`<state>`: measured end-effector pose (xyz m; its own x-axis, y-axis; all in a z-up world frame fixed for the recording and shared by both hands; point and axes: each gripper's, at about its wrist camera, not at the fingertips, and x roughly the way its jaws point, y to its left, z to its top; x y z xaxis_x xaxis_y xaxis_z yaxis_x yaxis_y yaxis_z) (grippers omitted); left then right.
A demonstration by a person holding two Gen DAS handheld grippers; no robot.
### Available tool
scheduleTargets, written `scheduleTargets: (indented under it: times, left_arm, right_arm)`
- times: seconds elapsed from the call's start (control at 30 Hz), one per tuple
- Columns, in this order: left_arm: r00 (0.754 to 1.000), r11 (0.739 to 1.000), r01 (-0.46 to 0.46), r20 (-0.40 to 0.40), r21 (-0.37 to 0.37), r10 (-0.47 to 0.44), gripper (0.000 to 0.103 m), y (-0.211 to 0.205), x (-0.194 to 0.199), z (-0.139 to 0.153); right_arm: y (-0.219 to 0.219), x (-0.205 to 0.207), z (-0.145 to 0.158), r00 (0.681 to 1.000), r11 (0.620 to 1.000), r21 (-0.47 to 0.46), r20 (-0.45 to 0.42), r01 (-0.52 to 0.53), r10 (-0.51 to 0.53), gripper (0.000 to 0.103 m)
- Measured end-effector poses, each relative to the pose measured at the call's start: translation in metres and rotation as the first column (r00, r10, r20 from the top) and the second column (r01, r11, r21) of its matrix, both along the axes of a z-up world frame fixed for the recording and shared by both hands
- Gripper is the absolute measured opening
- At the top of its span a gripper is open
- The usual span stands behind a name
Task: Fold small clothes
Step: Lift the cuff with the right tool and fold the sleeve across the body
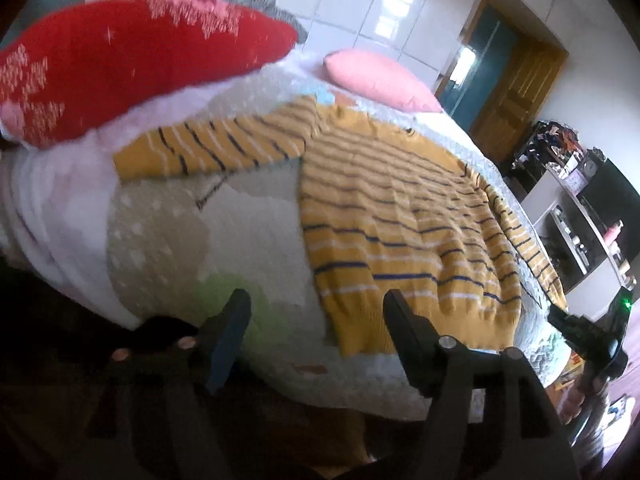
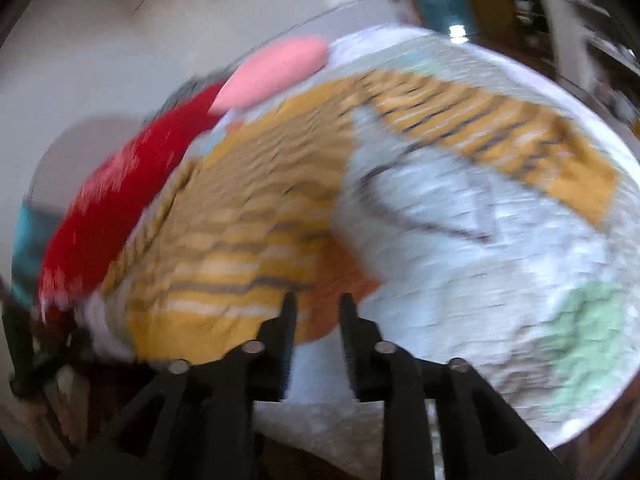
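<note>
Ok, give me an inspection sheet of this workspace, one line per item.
Surface: bed with a pale patterned quilt.
Job's things: yellow striped sweater spread flat, sleeves out to both sides, unfolded.
Clutter: red cushion and pink pillow at the far end.
Grippers: left gripper open, empty, before the hem; right gripper open, empty, at the hem corner.
Cables: nothing seen.
Surroundings: tiled wall, wooden door, cluttered shelves.
</note>
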<state>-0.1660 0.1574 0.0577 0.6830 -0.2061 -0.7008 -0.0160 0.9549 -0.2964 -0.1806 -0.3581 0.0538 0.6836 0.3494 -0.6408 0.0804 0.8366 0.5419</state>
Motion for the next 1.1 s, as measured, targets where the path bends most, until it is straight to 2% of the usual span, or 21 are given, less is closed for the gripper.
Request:
scheduleTargets:
  times: [0.03,0.07,0.17,0.3,0.43,0.67,0.7,0.77,0.83,0.93,1.1]
  left_arm:
    - [1.000,1.000,0.002,0.009,0.006,-0.002,0.071,-0.002,0.000,0.003]
    - [1.000,1.000,0.005,0.015,0.006,-0.005,0.074,-0.003,0.000,0.004]
    - [0.999,0.999,0.033,0.014,-0.002,-0.033,0.075,-0.012,0.001,0.003]
    - [0.997,0.997,0.074,-0.009,0.001,-0.074,0.075,-0.029,0.005,-0.002]
    - [0.995,0.995,0.099,-0.008,0.015,-0.098,0.075,-0.038,0.004,-0.002]
    - [0.994,0.994,0.108,-0.024,0.019,-0.108,0.076,-0.042,0.013,-0.003]
    - [0.994,0.994,0.109,-0.032,0.020,-0.108,0.076,-0.043,0.015,-0.004]
    - [0.993,0.994,0.112,-0.037,0.015,-0.111,0.076,-0.046,0.018,-0.004]
    - [0.992,0.993,0.122,-0.038,0.011,-0.121,0.076,-0.051,0.021,-0.004]
    - [0.988,0.989,0.148,-0.043,0.027,-0.146,0.076,-0.059,0.024,-0.003]
    - [0.986,0.986,0.161,-0.060,0.041,-0.158,0.076,-0.067,0.036,-0.006]
  right_arm:
    - [-0.021,-0.004,-0.003,0.998,0.997,0.036,-0.006,0.067,-0.067,0.048]
    - [-0.038,-0.007,-0.007,0.993,0.990,0.071,-0.013,0.119,-0.119,0.051]
    - [-0.084,-0.016,-0.020,0.967,0.955,0.147,-0.033,0.256,-0.254,0.052]
    - [-0.114,-0.017,-0.028,0.928,0.920,0.127,-0.053,0.372,-0.368,0.053]
    - [-0.127,-0.004,-0.034,0.909,0.907,0.077,-0.072,0.415,-0.410,0.053]
    - [-0.124,0.045,-0.026,0.916,0.916,-0.069,-0.046,0.394,-0.398,0.054]
    - [-0.123,0.053,-0.026,0.919,0.919,-0.083,-0.048,0.386,-0.390,0.051]
    - [-0.124,0.067,-0.027,0.919,0.917,-0.112,-0.062,0.382,-0.390,0.036]
    - [-0.128,0.079,-0.029,0.919,0.919,-0.108,-0.073,0.379,-0.387,0.014]
    - [-0.133,0.087,-0.023,0.920,0.920,-0.100,-0.061,0.379,-0.386,0.007]
    - [-0.147,0.090,0.003,0.918,0.912,-0.117,0.001,0.393,-0.396,0.006]
